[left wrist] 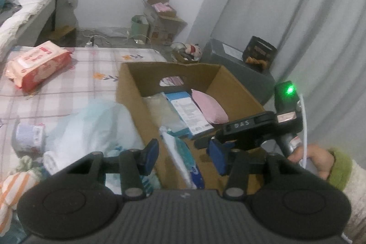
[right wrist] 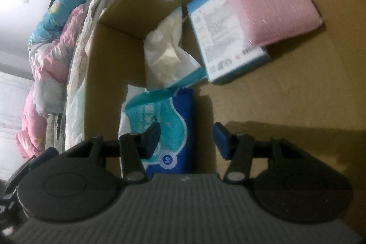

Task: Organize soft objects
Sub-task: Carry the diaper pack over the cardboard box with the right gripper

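An open cardboard box (left wrist: pixel 128 95) stands on the bed. Inside lie a pink pack (left wrist: pixel 209 108), a blue-and-white pack (left wrist: pixel 188 113) and a beige pack (left wrist: pixel 162 111). A blue-and-teal pack (left wrist: pixel 185 159) stands on edge against the near left wall. My left gripper (left wrist: pixel 184 156) hovers open over that wall, and the upright pack shows between its fingers without touching the pads. My right gripper (right wrist: pixel 186 140) is down inside the box (right wrist: pixel 274 106), open, beside the blue-and-teal pack (right wrist: pixel 173 125), with a gap at its right finger. The pink pack (right wrist: pixel 270 6) lies beyond.
A red wipes pack (left wrist: pixel 39 65) lies on the checked bed cover (left wrist: pixel 75 88). A pale plastic bag (left wrist: pixel 91 125) and an orange-striped cloth (left wrist: pixel 16 186) sit left of the box. A hand in a green cuff (left wrist: pixel 320 161) holds the right gripper. A heaped quilt (right wrist: pixel 52 56) lies further left.
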